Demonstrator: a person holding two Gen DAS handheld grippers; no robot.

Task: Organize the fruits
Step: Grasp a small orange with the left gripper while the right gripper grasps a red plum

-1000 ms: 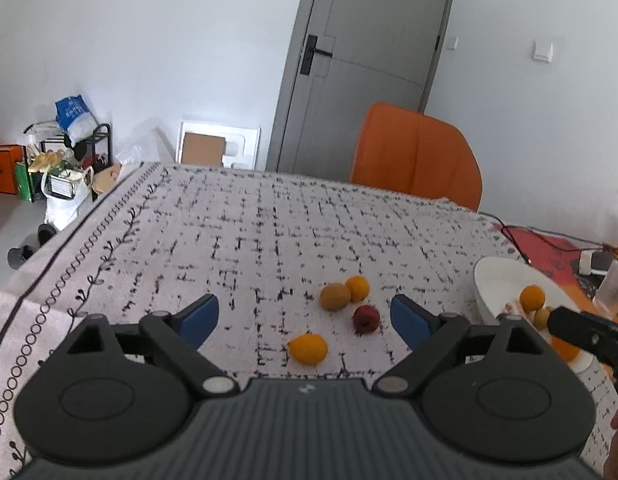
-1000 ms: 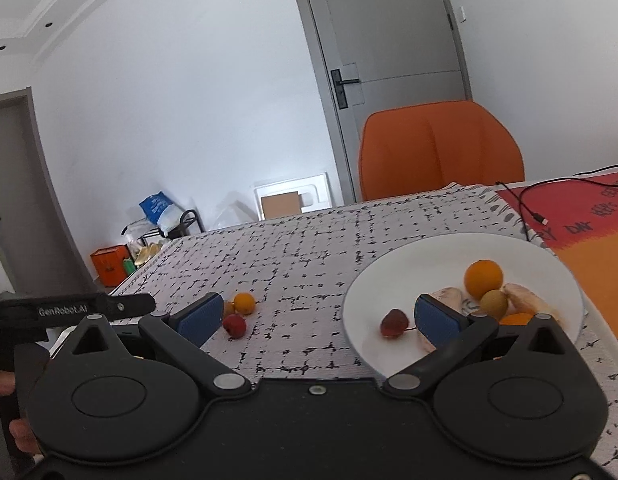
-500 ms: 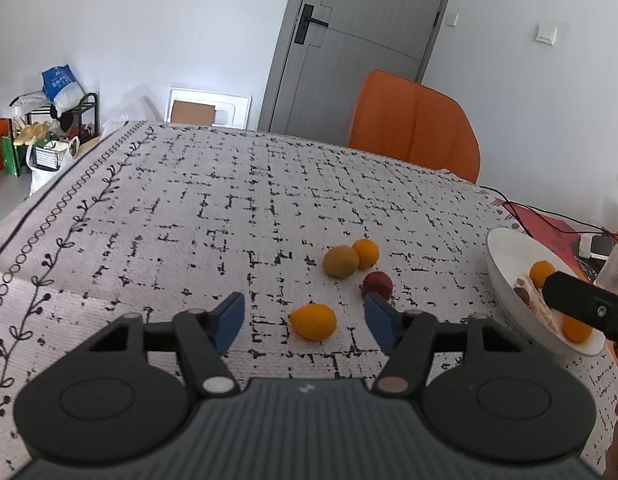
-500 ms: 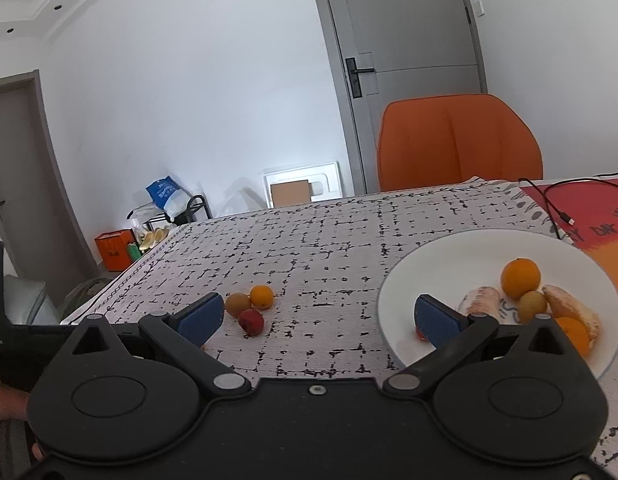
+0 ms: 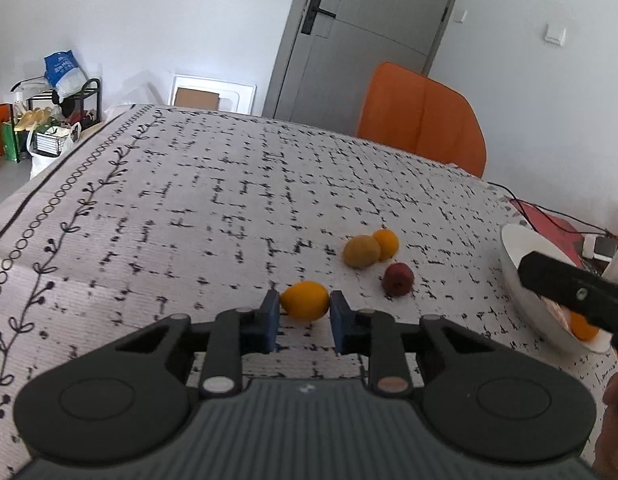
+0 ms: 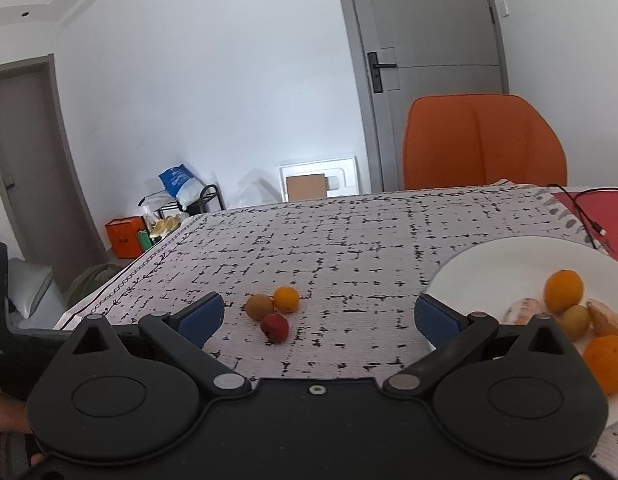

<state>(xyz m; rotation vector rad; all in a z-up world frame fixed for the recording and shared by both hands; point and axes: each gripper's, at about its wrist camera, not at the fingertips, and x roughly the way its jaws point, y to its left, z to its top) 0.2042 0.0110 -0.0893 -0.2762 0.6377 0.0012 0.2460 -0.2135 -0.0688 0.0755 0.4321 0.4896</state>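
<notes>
A yellow-orange fruit lies on the patterned tablecloth, and my left gripper is shut on it, one blue pad on each side. Just beyond it sit a brown kiwi, a small orange and a red fruit. The right wrist view shows the same kiwi, orange and red fruit. My right gripper stands open above the cloth with nothing between its fingers. At its right the white plate holds oranges, a kiwi and pale peeled pieces.
An orange chair stands at the table's far side, before a grey door. Behind the plate lies a red mat with a black cable. The cloth's left edge drops off toward a rack and bags on the floor.
The left jaws have come together from wide open onto the yellow-orange fruit, while the gripper sank closer to it. The right gripper has slid left, from over the plate toward the loose fruits.
</notes>
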